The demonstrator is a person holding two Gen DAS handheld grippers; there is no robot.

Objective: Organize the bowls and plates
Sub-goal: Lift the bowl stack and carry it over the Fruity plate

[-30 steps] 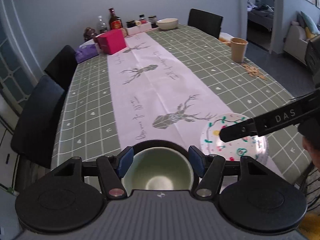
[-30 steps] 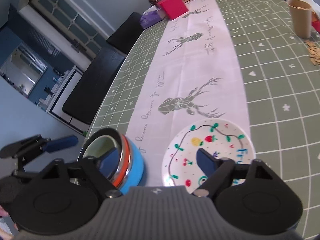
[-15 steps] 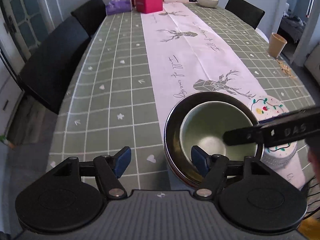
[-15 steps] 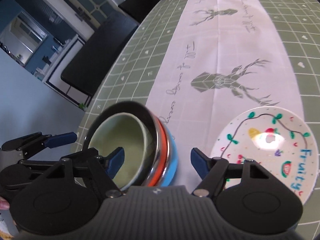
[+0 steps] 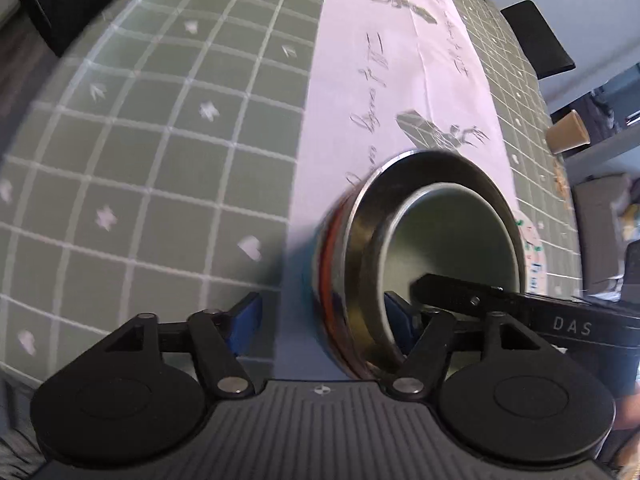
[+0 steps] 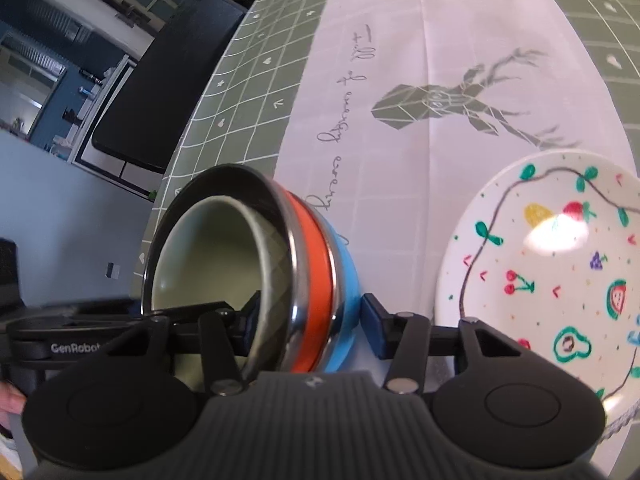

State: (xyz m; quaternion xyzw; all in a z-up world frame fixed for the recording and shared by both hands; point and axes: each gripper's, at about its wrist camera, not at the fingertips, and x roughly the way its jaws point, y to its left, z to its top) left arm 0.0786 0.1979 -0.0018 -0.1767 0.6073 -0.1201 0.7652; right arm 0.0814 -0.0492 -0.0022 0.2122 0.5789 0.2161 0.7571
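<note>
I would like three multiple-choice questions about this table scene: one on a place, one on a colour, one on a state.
1. In the right wrist view, the painted plate lies on which side of the bowl stack? A left, B right, C behind.
2. The innermost bowl is: A pale green, B orange, C blue.
3. The left gripper is: A shut, B open, C out of view.

Answers: B, the plate sits right of the stack; A, its inside shows pale green; B, its fingers stand wide apart.
</note>
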